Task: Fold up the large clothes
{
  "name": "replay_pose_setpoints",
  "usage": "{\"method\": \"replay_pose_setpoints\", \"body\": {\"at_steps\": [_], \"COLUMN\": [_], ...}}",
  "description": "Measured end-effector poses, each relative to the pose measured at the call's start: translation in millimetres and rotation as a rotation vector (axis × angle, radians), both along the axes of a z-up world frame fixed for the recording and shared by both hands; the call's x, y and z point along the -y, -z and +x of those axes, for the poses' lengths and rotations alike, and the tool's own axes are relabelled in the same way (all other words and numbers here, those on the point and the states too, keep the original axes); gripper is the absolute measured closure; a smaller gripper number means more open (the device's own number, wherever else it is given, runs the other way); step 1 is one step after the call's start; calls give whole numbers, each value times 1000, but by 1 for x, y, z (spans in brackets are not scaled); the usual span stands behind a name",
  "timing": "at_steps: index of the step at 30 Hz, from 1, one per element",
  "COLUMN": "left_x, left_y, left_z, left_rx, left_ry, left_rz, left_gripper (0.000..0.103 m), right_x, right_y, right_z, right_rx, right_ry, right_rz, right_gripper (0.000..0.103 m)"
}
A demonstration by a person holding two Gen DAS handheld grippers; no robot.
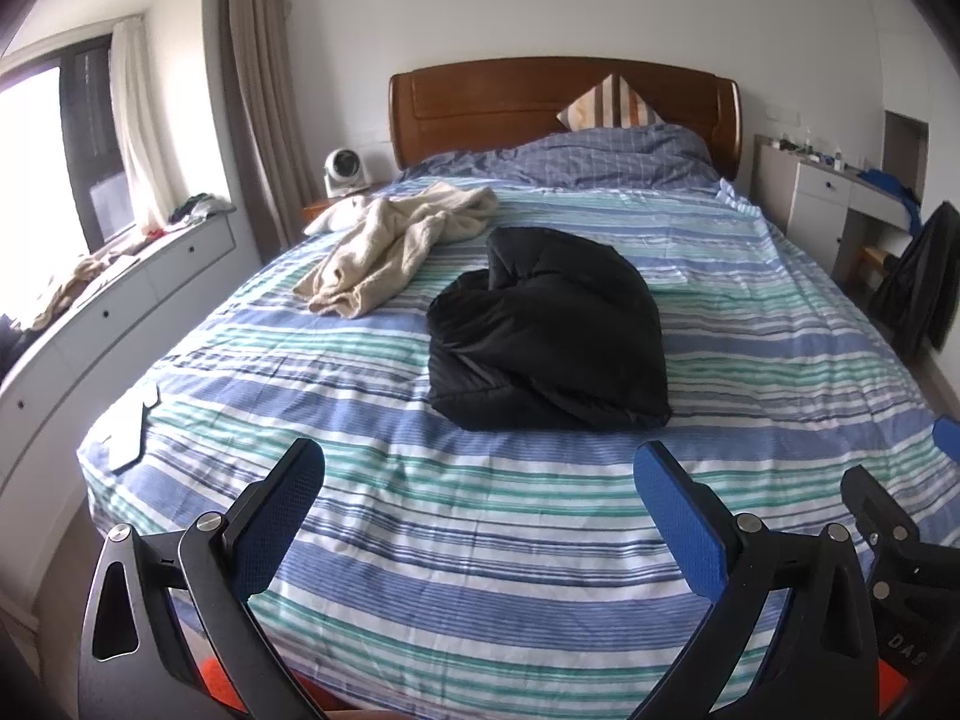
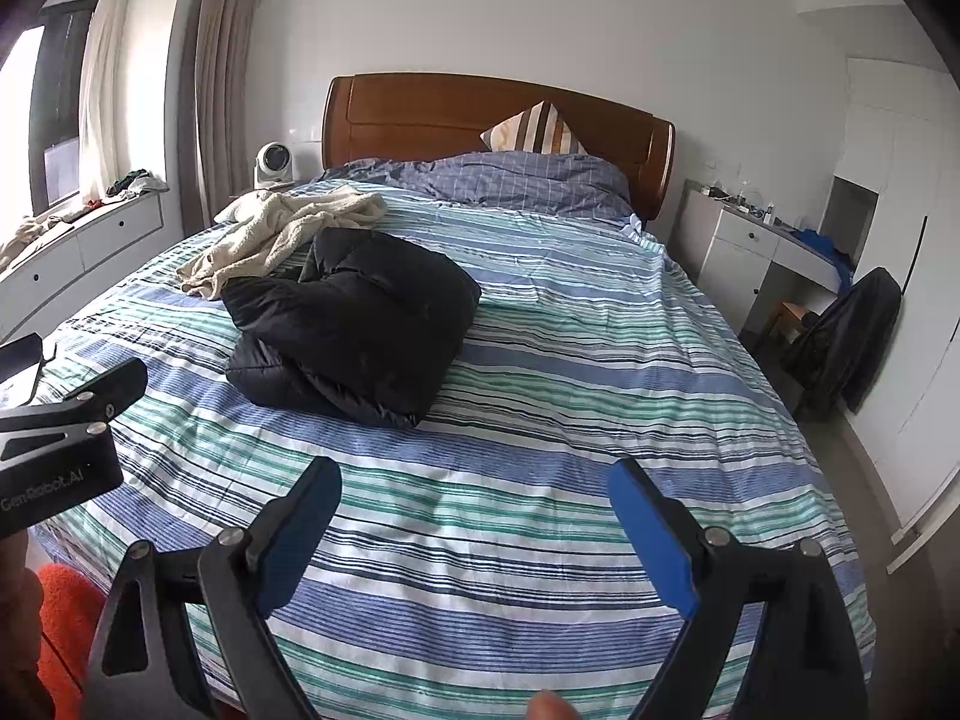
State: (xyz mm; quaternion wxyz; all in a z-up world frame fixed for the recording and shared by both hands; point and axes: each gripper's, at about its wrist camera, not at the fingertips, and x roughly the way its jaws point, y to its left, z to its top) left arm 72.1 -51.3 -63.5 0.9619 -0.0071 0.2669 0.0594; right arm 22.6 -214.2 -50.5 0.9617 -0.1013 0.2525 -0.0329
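Only the right wrist view reads "Gen-Robot.AI" on the left claw (image 2: 72,396); both claws, right claw (image 2: 474,486) included, gape empty short of the folded black puffy jacket (image 1: 546,330).

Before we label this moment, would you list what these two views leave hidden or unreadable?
1. Black jacket: bundled on itself in both views, so sleeves, zip and underside are hidden.
2. Cream garment: crumpled; its type is unclear, and in the right wrist view the jacket covers its near edge.
3. Items on the white desk: too small to identify.
4. Bed's near edge: hidden behind both open grippers.
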Motion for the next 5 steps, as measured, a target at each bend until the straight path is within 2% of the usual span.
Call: {"method": "replay_pose_setpoints", "body": {"at_steps": [5], "left_x": [4], "left_y": [1], "left_z": [-3], "left_rx": [10], "left_ry": [-5], "left_rz": [20], "left_gripper": [0], "right_x": [2], "right_y": [2], "right_z": [-1], "right_rx": [-6], "right_ry": [1], "right_rz": [4], "right_gripper": [11]}}
